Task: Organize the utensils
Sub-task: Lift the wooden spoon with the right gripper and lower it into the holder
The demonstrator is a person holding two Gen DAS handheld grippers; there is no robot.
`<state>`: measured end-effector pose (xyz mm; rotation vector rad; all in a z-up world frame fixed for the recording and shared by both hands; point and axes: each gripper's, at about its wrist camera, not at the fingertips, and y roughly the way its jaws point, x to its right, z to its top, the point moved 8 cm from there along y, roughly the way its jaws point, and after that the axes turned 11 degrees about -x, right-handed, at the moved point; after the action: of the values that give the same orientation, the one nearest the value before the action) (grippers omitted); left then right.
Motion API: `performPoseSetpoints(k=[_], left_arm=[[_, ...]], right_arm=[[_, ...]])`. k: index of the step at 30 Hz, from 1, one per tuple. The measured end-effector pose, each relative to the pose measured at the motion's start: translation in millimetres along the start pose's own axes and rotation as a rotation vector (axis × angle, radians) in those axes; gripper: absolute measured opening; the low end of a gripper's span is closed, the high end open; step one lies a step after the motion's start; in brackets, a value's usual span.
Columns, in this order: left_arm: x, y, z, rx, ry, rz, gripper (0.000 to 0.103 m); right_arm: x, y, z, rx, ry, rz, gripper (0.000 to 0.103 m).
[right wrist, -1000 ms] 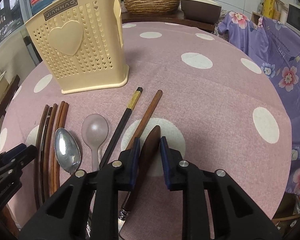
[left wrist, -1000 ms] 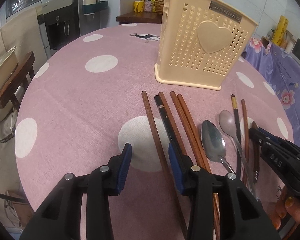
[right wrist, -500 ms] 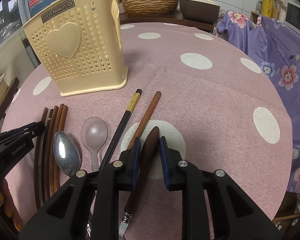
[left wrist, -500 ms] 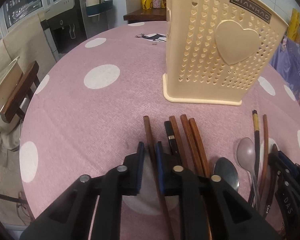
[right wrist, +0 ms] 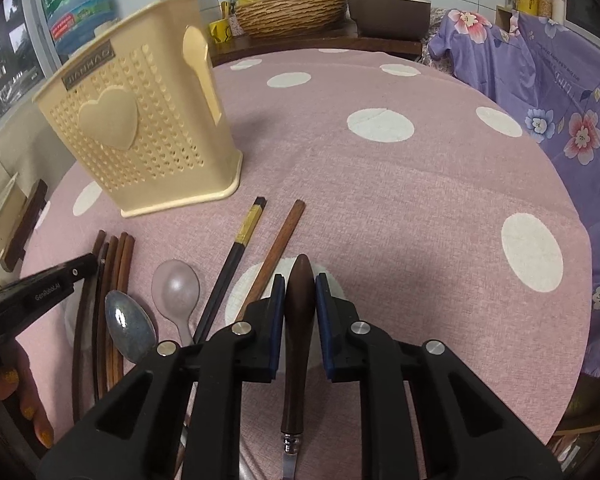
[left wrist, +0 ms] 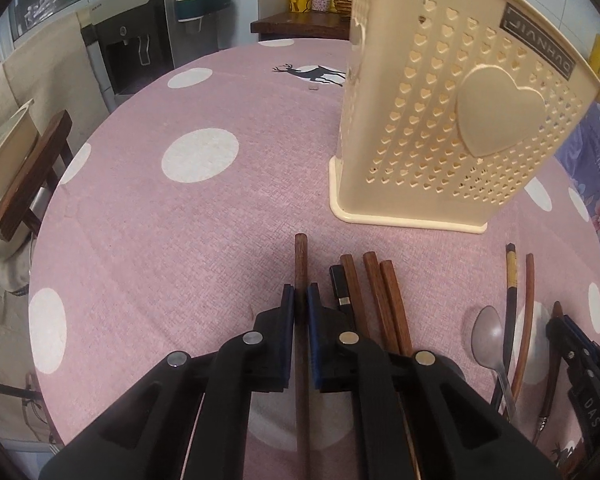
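Observation:
A cream utensil holder [left wrist: 460, 140] [right wrist: 140, 152] with a heart stands on the pink dotted tablecloth [left wrist: 180, 240]. My left gripper [left wrist: 301, 294] is shut on the leftmost brown chopstick [left wrist: 301, 256]. More brown chopsticks [left wrist: 380, 300] and a black one [left wrist: 342, 292] lie just to its right. My right gripper [right wrist: 299, 292] has its jaws closing, pads against the dark wooden handle [right wrist: 299, 312] of a utensil. To its left lie a brown chopstick [right wrist: 280, 240], a black chopstick [right wrist: 240, 248], a translucent spoon [right wrist: 176, 284] and a metal spoon [right wrist: 128, 324].
A wooden chair [left wrist: 28, 176] stands off the table's left edge, with a water dispenser [left wrist: 128, 40] behind it. A purple floral cloth [right wrist: 560, 100] hangs at the right. A woven basket [right wrist: 292, 16] sits on a sideboard beyond the table.
My left gripper moved forward toward the holder and closed on the leftmost chopstick. The right gripper stayed in place, its jaws narrowing slightly on the dark handle.

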<state>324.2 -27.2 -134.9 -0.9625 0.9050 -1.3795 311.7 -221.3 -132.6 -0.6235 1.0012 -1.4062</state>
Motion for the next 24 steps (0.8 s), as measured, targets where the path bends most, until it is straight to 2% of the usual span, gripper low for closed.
performPoseSetpoints(k=[2,4,9,12,17,19,24], left_arm=[[-3,-2,4,0.006,-0.008,-0.016,0.008],[-4,-11,8,0.031,-0.016,-0.032,0.008],[-6,-61,25,0.165,-0.008,-0.054,0.008],[-8,-91,35,0.228,-0.015,-0.092,0.008],[-23,-137,50,0.361,-0.04,-0.093,0.008],[-25,-152,49,0.407,-0.05,-0.098,0.008],[-20,-163,48,0.441,-0.036,-0.084,0.008]], right_arm=[[2,-8,3,0.03,-0.005,-0.004,0.016],[2,-20,7,0.067,-0.009,0.03,0.016],[8,-57,24,0.188,-0.017,0.059,0.016],[11,-76,30,0.244,-0.029,0.049,0.016],[22,-124,38,0.401,-0.054,-0.001,0.016],[23,-132,42,0.414,-0.07,-0.01,0.016],[22,-134,45,0.421,-0.075,-0.014,0.016]])
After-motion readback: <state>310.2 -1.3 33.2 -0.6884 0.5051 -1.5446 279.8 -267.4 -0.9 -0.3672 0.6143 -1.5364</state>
